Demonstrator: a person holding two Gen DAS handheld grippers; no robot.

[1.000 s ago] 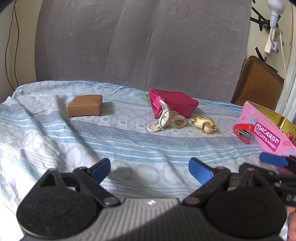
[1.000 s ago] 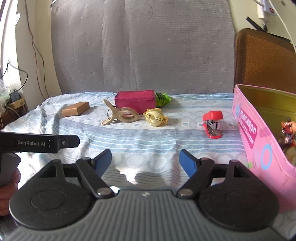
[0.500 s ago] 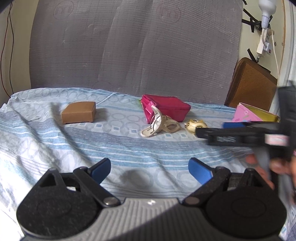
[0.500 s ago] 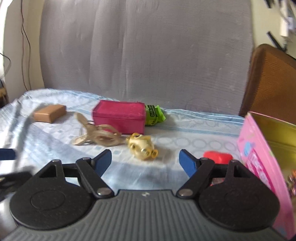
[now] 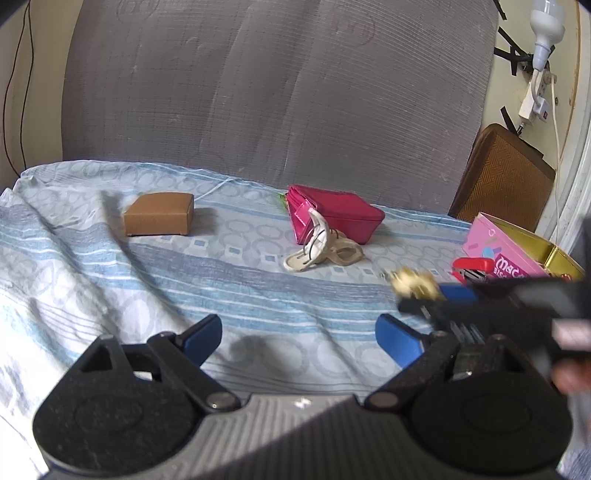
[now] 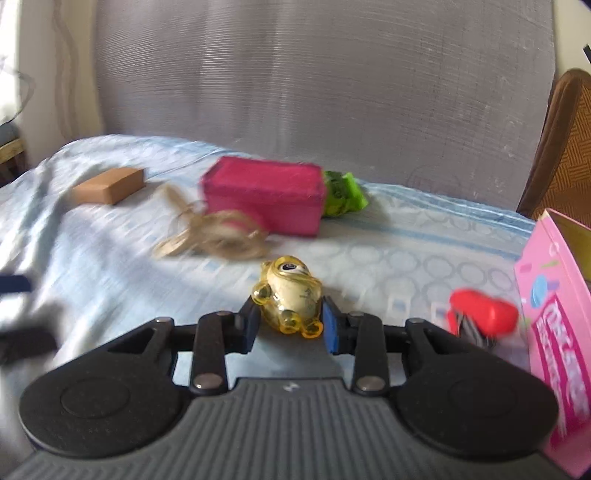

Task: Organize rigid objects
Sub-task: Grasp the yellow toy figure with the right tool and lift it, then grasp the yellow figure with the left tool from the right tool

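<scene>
One yellow toy [image 6: 290, 297] sits pinched between the just-closed pads of the right gripper [image 6: 290, 326], while the left gripper [image 5: 301, 338] gapes wide, empty.

Grey mattress [image 5: 280, 103], brown cushion [image 5: 502, 177], bulb [image 5: 546, 26]

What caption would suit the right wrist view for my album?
Right gripper clamps its just-closed jaws on a yellow toy figure, beside the pink tin.
</scene>
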